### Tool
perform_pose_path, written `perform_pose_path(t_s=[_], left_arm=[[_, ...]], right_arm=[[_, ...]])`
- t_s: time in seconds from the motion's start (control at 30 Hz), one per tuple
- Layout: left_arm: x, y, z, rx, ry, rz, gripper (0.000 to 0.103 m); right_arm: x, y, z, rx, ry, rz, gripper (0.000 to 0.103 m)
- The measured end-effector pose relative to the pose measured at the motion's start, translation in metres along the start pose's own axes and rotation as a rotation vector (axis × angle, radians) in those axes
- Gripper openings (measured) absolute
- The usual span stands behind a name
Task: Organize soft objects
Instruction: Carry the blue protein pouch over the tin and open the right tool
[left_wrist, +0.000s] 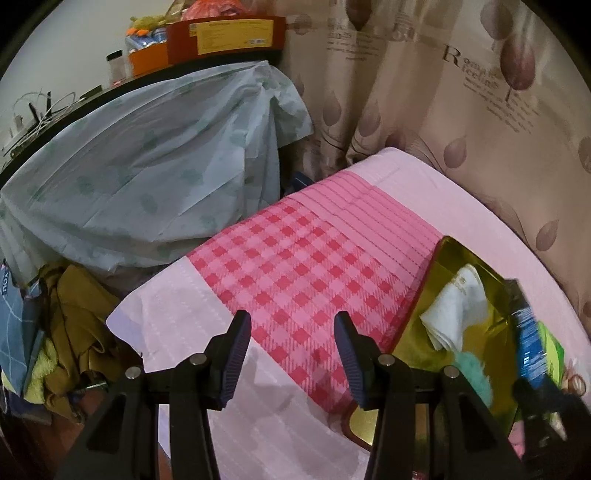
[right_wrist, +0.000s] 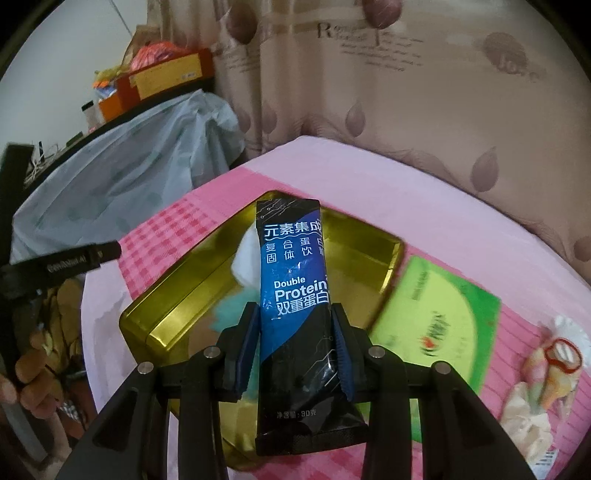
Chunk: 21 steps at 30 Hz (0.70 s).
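Right gripper (right_wrist: 295, 347), jaws clamped on a blue-black protein sachet (right_wrist: 295, 280), gripped at its lower half so the top sticks out toward 12 o'clock, over the gold tin tray (right_wrist: 177, 295). Likely held that way so the free end can drop into the tray first; my read is a carry-to-container step.

Tray sits on the pink checked cloth (left_wrist: 295, 266) covering the tabletop. Inside: a white folded cloth (left_wrist: 454, 310) toward 12 o'clock and a teal fluffy item (left_wrist: 476, 376) at 6 o'clock, partly hidden behind the sachet in the right wrist view. Room left on the tray's right half.

Not yet in: green flat packet (right_wrist: 439, 332) just beside the tray at 3 o'clock, and a small pastel bundle with a red band (right_wrist: 550, 365) further toward 3 o'clock, near the cloth edge.

Left gripper (left_wrist: 291, 350), jaws apart, nothing between them, hanging over bare cloth at 9 o'clock of the tray; probably parked clear of the right side's path.
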<state>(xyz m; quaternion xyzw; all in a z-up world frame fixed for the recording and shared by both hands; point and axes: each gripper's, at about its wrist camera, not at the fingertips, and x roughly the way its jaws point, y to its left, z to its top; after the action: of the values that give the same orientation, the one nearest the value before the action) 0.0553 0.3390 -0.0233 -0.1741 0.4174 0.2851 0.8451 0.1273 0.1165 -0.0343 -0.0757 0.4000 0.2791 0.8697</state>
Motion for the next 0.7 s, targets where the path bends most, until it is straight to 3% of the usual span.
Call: perform_pose_path(t_s=[0.4,0.47,0.53,0.7], left_arm=[[0.002,0.007,0.003,-0.033,0.003,-0.003,0.048],[0.003,0.007,0.002,-0.033,0.007,-0.005,0.048],[0.002,0.007,0.002,-0.035,0.007,-0.009,0.048],[0.001,0.005,0.0,-0.023,0.002,-0.006,0.048]], right_arm=[[0.031,0.017,-0.004,-0.018,0.033,0.035,0.039],[0.028,0.017,-0.003,-0.026,0.023,0.036,0.045],[0.023,0.018,-0.002,-0.025,0.009,0.035,0.06],[-0.002,0.013,0.001,-0.017,-0.039,0.046,0.06]])
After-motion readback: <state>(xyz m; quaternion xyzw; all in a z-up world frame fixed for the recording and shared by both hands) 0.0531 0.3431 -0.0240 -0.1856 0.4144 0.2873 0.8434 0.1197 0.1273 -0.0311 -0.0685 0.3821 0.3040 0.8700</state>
